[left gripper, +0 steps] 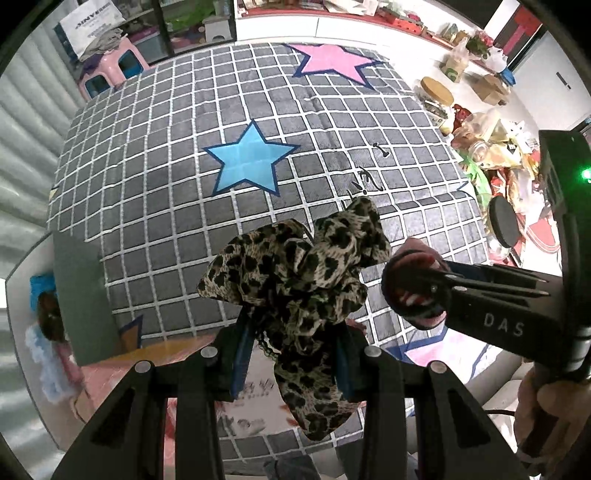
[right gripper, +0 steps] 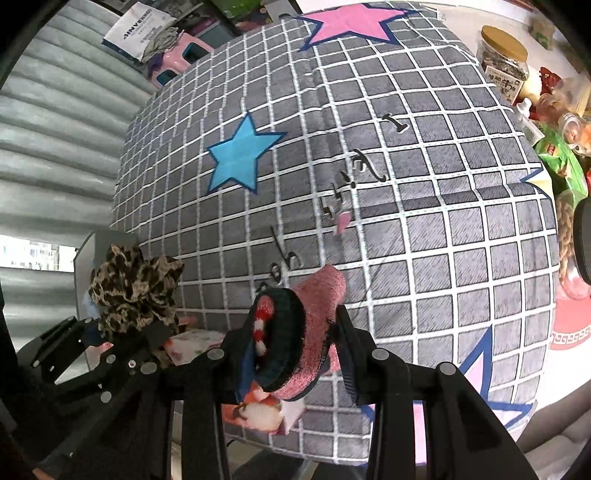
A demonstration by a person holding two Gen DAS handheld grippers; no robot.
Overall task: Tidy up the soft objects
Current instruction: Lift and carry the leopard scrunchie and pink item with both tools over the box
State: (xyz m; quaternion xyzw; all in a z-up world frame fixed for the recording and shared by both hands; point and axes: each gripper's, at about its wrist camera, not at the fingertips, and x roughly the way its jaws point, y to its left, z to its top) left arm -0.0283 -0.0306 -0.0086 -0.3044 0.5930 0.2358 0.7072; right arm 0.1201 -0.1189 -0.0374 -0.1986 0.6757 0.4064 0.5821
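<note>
Right hand-held gripper (right gripper: 295, 343) clamps pink sock (right gripper: 314, 332); left hand-held gripper (right gripper: 125, 332) clamps leopard scrunchie (right gripper: 135, 288).

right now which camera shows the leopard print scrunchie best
The left wrist view: the leopard print scrunchie fills the centre, pinched in the left gripper. The right wrist view shows it smaller, at the left edge, partly side-on.

My view is evenly lit and fairly bright, with soft shadows. The white shelf (left gripper: 332, 26) and floor at the right blow out to glare. Fisheye warp bows the gridded bedspread (left gripper: 166, 177) into a dome — the corners go black. A green indicator light (left gripper: 585, 173) flares — focus stays mostly sharp.
</note>
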